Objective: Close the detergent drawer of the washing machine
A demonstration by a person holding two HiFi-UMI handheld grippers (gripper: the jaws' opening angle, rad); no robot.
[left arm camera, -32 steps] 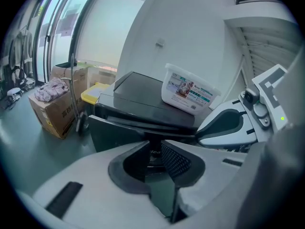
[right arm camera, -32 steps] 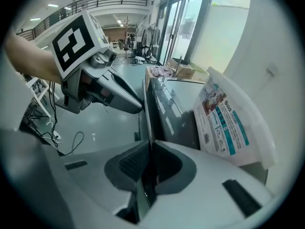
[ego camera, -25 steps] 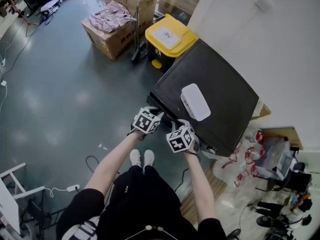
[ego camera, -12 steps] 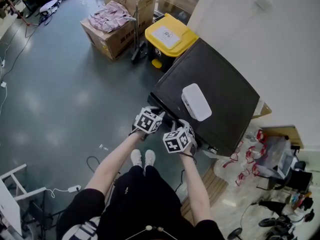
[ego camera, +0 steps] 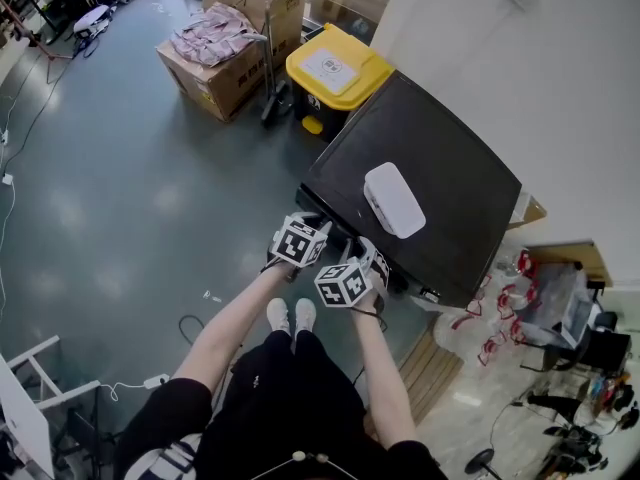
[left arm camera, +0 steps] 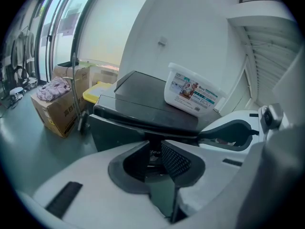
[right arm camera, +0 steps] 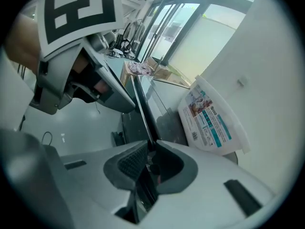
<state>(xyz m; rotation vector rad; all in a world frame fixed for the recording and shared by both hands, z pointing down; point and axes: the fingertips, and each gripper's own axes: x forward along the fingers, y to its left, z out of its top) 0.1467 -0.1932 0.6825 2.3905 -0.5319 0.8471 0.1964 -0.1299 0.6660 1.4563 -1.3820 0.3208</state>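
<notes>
Left gripper view is showing the left hand-held gripper (left arm camera: 154, 144) with its jaws standing moderately apart and clamping nothing. Its tips are sitting right up at the dark upper front of the washing machine (left arm camera: 143, 99). A dark face with pale lettering is showing in the gap between them, and I am taking this to be the front of the detergent drawer (left arm camera: 153, 155), though its outline is not separating from the panel around it. Just beside it, the right hand-held gripper (right arm camera: 152, 144) is pointing at the same front strip. Its jaws have just been opening and are standing at a narrow gap, with the machine's thin dark front edge running up out of that gap and the pads not visibly pressing on it. Head view is placing both grippers side by side toward the left end of the machine's front, and nothing is jutting out toward the person there. So I am judging the drawer to be pushed home or very nearly so, with at most a last press flush remaining. On that reading, its long axis is running level, front to back into the machine, with its face pointing out at the person, down-left in head view. Farther out, a white detergent box (ego camera: 392, 200) is lying on the machine's top.
</notes>
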